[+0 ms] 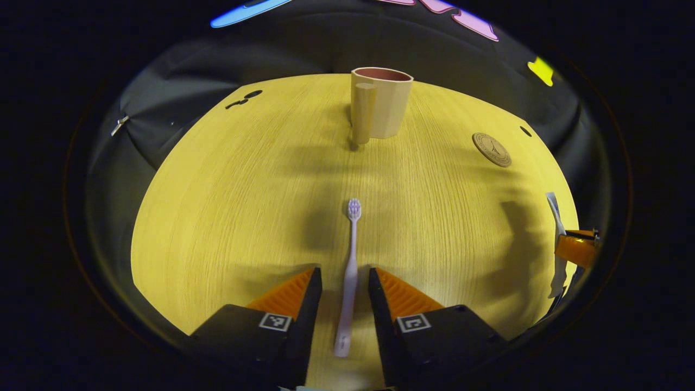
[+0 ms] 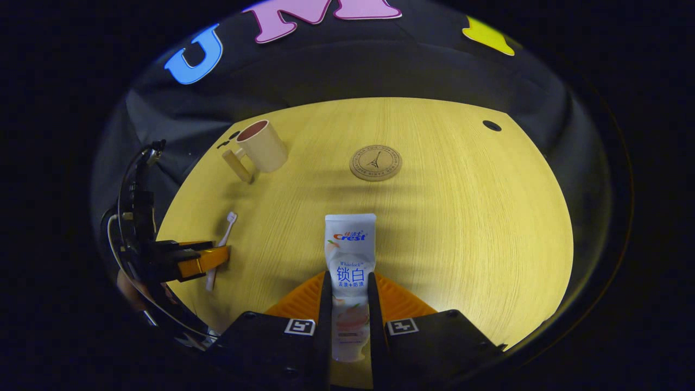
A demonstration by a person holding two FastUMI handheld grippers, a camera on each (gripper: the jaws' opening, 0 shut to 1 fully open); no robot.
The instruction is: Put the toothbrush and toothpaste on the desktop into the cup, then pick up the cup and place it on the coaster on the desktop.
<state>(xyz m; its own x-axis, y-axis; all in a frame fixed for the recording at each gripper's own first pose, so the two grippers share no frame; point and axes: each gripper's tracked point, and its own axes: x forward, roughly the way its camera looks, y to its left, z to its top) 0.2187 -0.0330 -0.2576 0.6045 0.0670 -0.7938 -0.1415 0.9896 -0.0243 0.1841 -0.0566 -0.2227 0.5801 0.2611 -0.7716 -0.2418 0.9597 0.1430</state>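
While left tool [image 1: 344, 282] straddles toothbrush [image 1: 350, 266] ungripped, right tool [image 2: 348, 288] clamps toothpaste [image 2: 349, 255].

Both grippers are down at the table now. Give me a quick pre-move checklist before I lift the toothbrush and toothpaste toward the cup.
1. Left gripper jaws straddle the toothbrush handle: ok; there are gaps on both sides, so not yet clamped.
2. Right gripper jaws press both sides of the toothpaste tube: ok.
3. Cup upright, mouth open, nothing seen inside: ok.
4. Coaster bare, apart from the cup: ok.
5. Bare desktop between the grippers and the cup: ok.
6. Toothpaste grip firm enough to lift: cannot tell.
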